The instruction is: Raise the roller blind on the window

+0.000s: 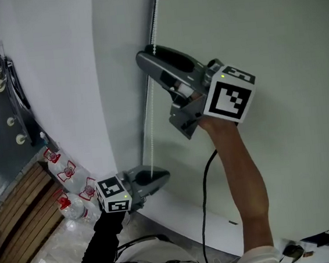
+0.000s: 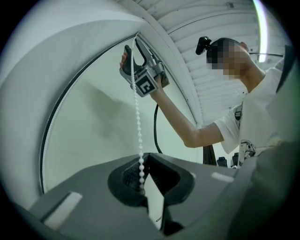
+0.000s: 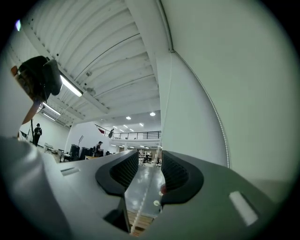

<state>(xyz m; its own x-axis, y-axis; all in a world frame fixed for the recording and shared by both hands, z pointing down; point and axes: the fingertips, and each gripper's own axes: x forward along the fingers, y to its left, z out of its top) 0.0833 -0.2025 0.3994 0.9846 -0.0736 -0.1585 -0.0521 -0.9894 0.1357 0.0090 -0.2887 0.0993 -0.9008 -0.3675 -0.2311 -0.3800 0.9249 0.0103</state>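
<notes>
Left gripper [image 2: 143, 163] pinches the white beaded chain [image 2: 137, 108] between ribbed pads [image 2: 130, 177].

Several clear bottles [image 1: 70, 181] with red labels, clustered low left, just beside wooden slats [image 1: 13, 222]. Overhead: ribbed ceiling [image 3: 108, 51], lit strip light [image 3: 71, 86]. Far off: balcony railing [image 3: 138, 135] and a standing person [image 3: 36, 133].

- Head view: high, tilted steeply down the roller blind [image 1: 272, 41], close above the left gripper [image 1: 160, 178] and right gripper [image 1: 148, 57].
- Left gripper view: low, near the blind, aimed upward along the bead chain [image 2: 138, 126] toward the person [image 2: 243, 117].
- Right gripper view: higher, aimed past the blind's edge into a lit hall [image 3: 117, 136].
- Shared by head and left gripper views — chain, blind, right gripper.
</notes>
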